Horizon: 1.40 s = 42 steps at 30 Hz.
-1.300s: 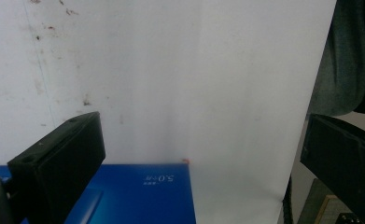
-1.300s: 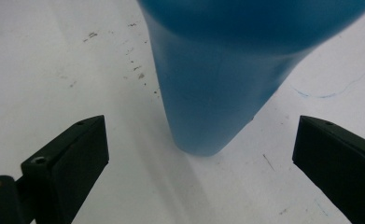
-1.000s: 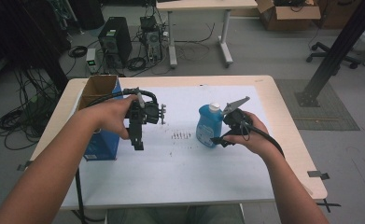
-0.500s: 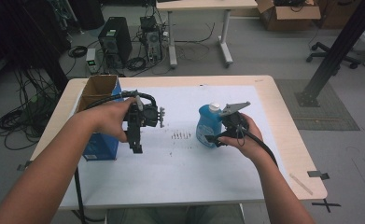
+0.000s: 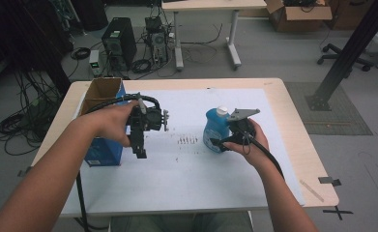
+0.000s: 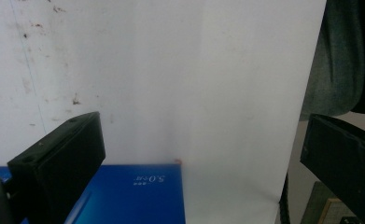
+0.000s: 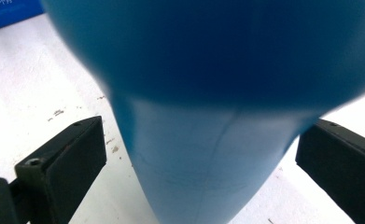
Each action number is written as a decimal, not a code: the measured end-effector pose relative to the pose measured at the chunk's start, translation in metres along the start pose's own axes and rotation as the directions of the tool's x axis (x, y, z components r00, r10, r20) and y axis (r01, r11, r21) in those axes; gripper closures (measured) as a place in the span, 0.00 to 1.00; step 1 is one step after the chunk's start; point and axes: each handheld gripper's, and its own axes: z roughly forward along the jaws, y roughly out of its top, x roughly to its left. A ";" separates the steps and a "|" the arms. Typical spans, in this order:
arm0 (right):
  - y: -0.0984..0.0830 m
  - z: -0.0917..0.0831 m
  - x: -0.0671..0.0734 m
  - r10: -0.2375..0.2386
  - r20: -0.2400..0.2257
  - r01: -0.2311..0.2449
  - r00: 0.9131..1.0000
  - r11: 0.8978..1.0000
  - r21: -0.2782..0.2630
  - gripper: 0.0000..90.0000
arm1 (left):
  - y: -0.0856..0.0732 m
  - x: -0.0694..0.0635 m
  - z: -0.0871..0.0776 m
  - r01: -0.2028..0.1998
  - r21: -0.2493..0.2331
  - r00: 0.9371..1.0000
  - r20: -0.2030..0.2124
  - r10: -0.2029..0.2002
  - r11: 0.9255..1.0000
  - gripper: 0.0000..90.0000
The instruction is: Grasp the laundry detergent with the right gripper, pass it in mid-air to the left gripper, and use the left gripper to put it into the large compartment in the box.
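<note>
A blue bottle (image 5: pixel 214 126) with a white cap stands upright on the white sheet, right of centre. My right gripper (image 5: pixel 215 143) is at its lower body. In the right gripper view the bottle (image 7: pixel 217 93) sits between the two wide-apart jaws of that gripper (image 7: pixel 206 142), with a small gap on the left side. My left gripper (image 5: pixel 140 152) hangs over the sheet with its jaws pointing down, just right of a blue box (image 5: pixel 102 147). In the left gripper view that gripper (image 6: pixel 203 135) is open, with only the sheet and the box corner (image 6: pixel 138 191) below it.
The blue box has an open cardboard top (image 5: pixel 99 92) and stands at the table's left edge. A white sheet (image 5: pixel 191 174) covers most of the wooden table (image 5: pixel 317 169). Small dark marks (image 5: pixel 187 140) lie between the grippers. Cables trail from both grippers.
My right gripper has pushed in to the left, so its jaws now straddle the bottle's lower body. The left gripper has hardly moved.
</note>
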 end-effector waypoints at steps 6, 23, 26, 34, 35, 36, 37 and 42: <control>-0.003 0.001 0.000 0.015 0.014 -0.015 1.000 1.000 -0.021 0.02 | 0.001 -0.001 0.000 -0.001 -0.001 1.000 0.000 0.001 1.000 0.00; -0.005 0.005 0.005 0.032 0.043 -0.028 0.999 0.996 -0.086 0.14 | 0.002 0.000 -0.001 -0.005 0.003 1.000 0.002 0.005 1.000 0.00; -0.006 0.006 0.006 0.032 0.046 -0.028 0.998 0.996 -0.087 0.16 | 0.002 0.000 0.000 -0.006 0.004 1.000 0.001 0.006 1.000 0.00; -0.006 0.005 0.007 0.032 0.045 -0.027 0.998 0.995 -0.095 0.22 | 0.002 0.000 0.000 -0.005 0.010 1.000 0.003 0.005 1.000 0.00; -0.006 0.005 0.007 0.032 0.044 -0.027 0.999 0.995 -0.095 0.23 | 0.002 0.000 0.000 -0.005 0.010 1.000 0.003 0.005 1.000 0.00; -0.006 0.005 0.007 0.032 0.042 -0.027 0.999 0.995 -0.096 0.23 | 0.002 0.000 0.000 -0.005 0.008 1.000 0.003 0.005 1.000 0.00; -0.006 0.005 0.007 0.032 0.042 -0.028 0.999 0.995 -0.095 0.23 | 0.002 0.000 0.000 -0.005 0.008 1.000 0.003 0.005 1.000 0.00; -0.007 0.006 0.007 0.039 0.040 -0.035 0.998 0.995 -0.096 0.28 | 0.002 0.000 0.000 -0.004 0.011 1.000 0.004 0.004 1.000 0.00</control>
